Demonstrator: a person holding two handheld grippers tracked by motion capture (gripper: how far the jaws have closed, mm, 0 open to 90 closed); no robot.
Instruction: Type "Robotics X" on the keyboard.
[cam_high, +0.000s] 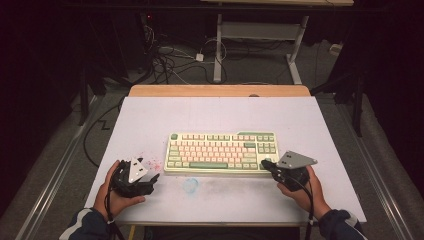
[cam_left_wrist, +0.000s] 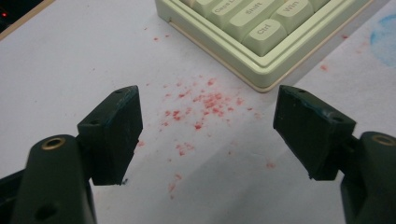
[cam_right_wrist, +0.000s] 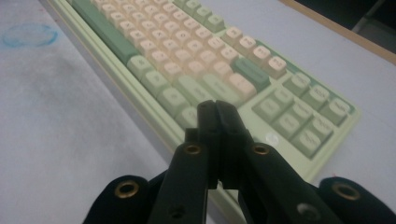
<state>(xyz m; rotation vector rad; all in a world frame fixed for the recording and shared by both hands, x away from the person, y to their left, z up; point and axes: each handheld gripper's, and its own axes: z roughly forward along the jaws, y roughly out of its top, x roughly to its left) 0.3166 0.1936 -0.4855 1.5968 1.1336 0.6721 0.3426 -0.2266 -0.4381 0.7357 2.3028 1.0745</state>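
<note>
Keyboard (cam_high: 220, 152) on surface (cam_high: 150, 120). Right hand-held gripper (cam_high: 267, 165): jaws closed, empty, at near right corner, likely poised to press keys. Left hand-held gripper (cam_high: 150, 181): open, idle.

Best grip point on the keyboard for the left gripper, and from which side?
Probably the keyboard's near-left corner, approached from its left end. It lies flat, and the raised case edge there is thin enough for the open left gripper, already alongside it.
</note>
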